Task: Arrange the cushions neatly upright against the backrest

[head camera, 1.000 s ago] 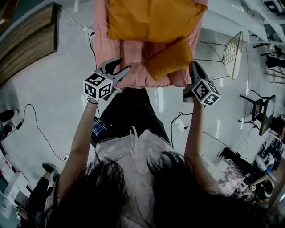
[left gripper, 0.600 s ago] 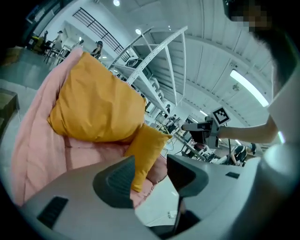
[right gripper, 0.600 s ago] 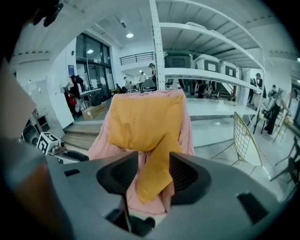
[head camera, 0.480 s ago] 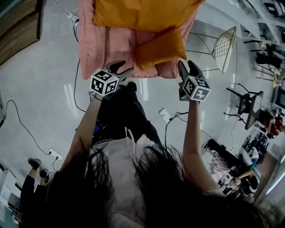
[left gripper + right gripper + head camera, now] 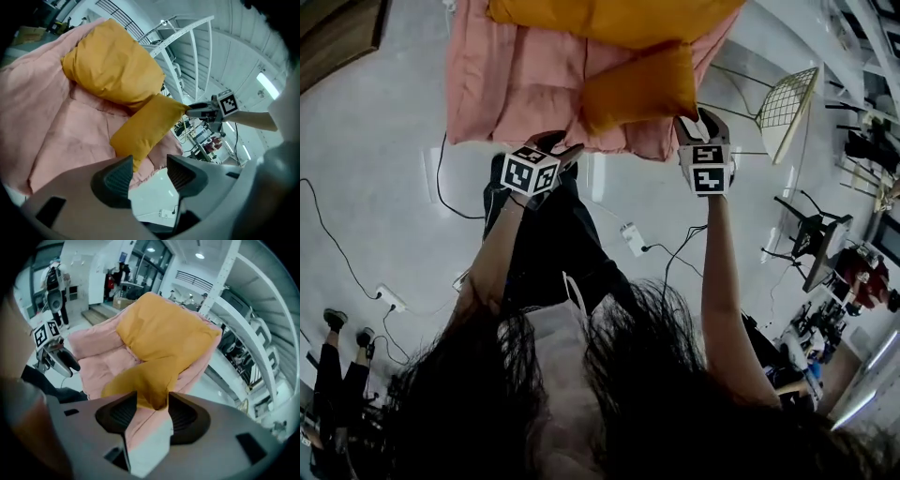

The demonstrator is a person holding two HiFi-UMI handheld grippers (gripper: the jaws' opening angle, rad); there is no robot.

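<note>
The small cushion [image 5: 637,86] lies slumped on the pink seat [image 5: 516,84], in front of the large cushion [image 5: 609,21] that already leans against the backrest [image 5: 210,355]. The left gripper [image 5: 149,169] has its fingers apart with nothing between them. The small cushion's lower corner sits just beyond its left finger, near the seat's front edge. The right gripper [image 5: 152,409] has just been opening its fingers, which now stand apart with the cushion's other corner between them, not visibly pinched. To do this step well, I judge that each gripper should close on a corner deep enough to catch filling rather than loose cover. Both should then lift together, turn the cushion upright and press it back against the large one so that it does not slide down.
</note>
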